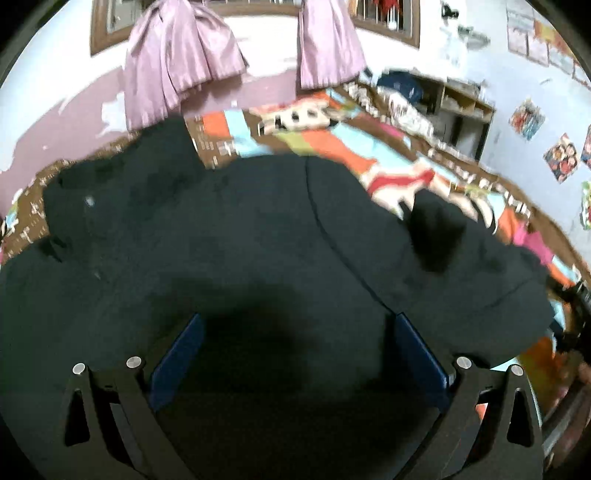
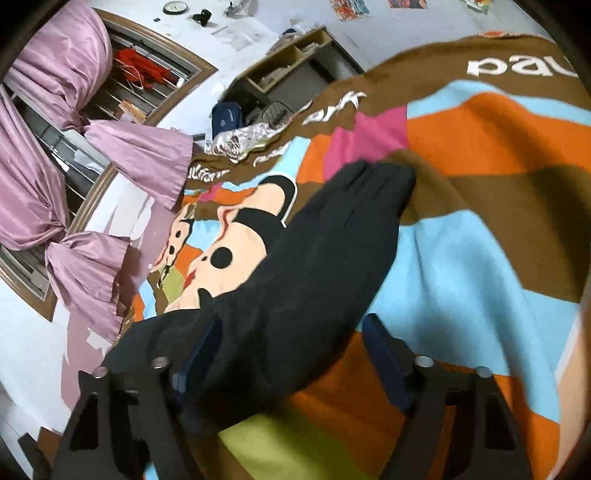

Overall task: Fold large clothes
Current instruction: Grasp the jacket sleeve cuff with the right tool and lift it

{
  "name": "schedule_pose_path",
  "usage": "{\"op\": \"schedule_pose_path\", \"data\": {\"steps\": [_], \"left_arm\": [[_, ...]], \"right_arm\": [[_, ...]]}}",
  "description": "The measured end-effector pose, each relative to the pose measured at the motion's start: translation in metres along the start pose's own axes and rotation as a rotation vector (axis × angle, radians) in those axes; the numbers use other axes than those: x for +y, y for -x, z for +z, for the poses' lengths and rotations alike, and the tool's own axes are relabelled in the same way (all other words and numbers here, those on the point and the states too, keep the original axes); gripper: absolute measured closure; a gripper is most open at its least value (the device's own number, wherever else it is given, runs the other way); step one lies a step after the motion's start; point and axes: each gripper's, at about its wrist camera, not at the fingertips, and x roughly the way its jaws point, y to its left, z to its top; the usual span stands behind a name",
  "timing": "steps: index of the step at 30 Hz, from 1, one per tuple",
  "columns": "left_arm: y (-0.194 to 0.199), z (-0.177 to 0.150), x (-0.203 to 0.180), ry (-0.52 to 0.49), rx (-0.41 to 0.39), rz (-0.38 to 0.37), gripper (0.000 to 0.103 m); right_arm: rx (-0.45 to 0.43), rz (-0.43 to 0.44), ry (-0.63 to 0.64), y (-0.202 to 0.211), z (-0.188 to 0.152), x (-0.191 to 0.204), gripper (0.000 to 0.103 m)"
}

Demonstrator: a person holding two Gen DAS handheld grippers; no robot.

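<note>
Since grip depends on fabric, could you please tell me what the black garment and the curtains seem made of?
Black garment: looks like a soft, matte knit, perhaps fleece or cotton; no shine, gentle creases. Curtains: thin, glossy mauve cloth, probably satin-like synthetic; bright highlights along folds.

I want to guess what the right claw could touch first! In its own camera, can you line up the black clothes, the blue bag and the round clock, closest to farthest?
From the right gripper:
1. Black garment: lying between its fingers, spreading up the blanket.
2. Blue bag: beyond the bed, left of centre, beside the wooden shelf.
3. Round clock: on the far wall, top left.
</note>
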Motion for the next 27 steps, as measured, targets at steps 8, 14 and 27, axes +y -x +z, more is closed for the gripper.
{"op": "schedule_pose_path", "data": {"steps": [8, 14, 27], "left_arm": [[-0.017, -0.01, -0.001, -0.013, 0.064, 0.003, 0.003], [-0.005, -0.011, 0.009, 0.03, 0.031, -0.057, 0.003], [0.113, -0.009, 0.075, 0.07, -0.011, -0.138, 0.003]], "right_arm": [[0.054, 0.173, -0.144, -0.018, -0.002, -0.01, 0.096], [-0.09, 0.251, -0.084, 0.03, 0.014, 0.02, 0.097], [-0.273, 0.36, 0.256, 0.142, 0.004, 0.129, 0.098]]}}
